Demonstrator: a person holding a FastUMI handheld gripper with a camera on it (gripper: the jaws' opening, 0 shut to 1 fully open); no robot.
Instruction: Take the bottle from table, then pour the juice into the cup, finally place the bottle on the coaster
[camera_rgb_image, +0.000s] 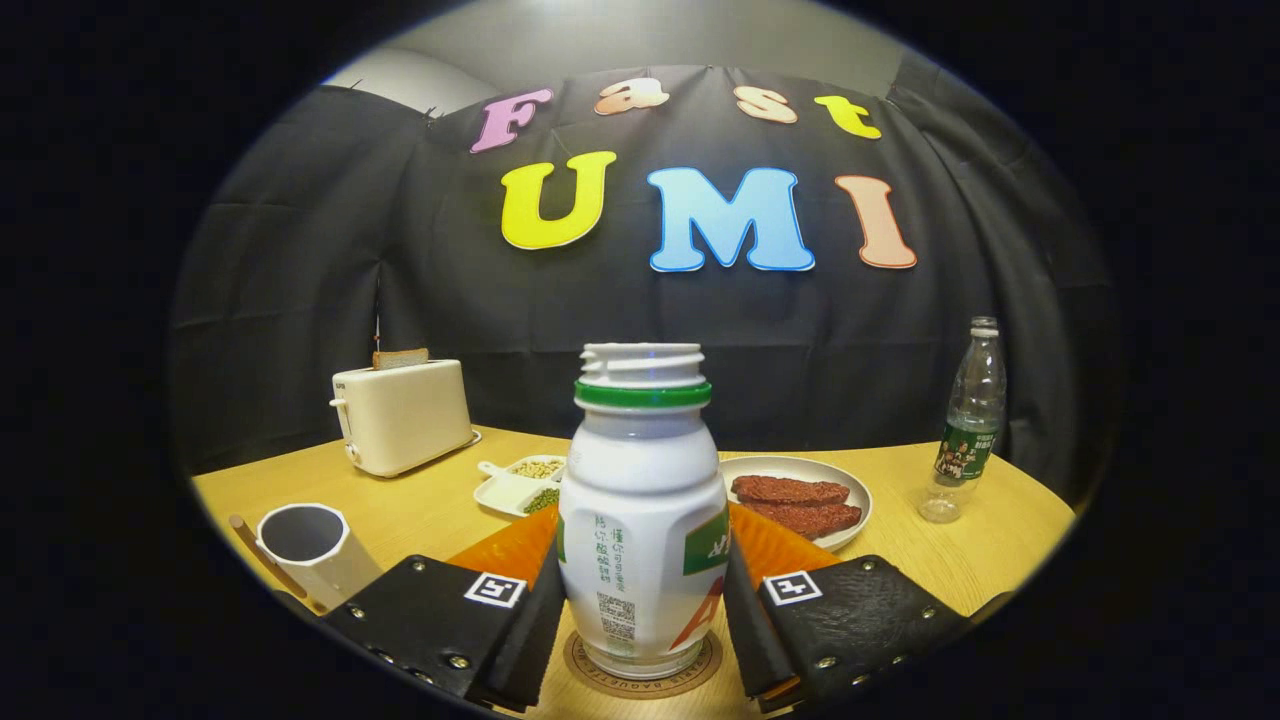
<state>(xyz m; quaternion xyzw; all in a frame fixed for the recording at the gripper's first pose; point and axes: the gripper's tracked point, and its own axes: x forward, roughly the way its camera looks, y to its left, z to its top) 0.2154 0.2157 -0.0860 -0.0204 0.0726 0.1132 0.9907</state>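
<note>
Gripper view: my gripper (643, 620) flanks the white bottle (642, 540), cap off, standing upright on the coaster (642, 672). My fingers (535, 625) sit close at both sides; whether they press, I can't tell. Cup (308, 548) stands off left, beside my left finger.

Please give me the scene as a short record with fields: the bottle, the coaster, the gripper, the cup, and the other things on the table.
bottle: white bottle, cap off, upright on the coaster, between the fingers
coaster: round coaster under the bottle
gripper: gripper, fingers close at both sides of the bottle; contact unclear
cup: white cup, beside the left finger
beyond the fingers: toaster with toast, plate with brown slices, divided dish, clear bottle
</note>
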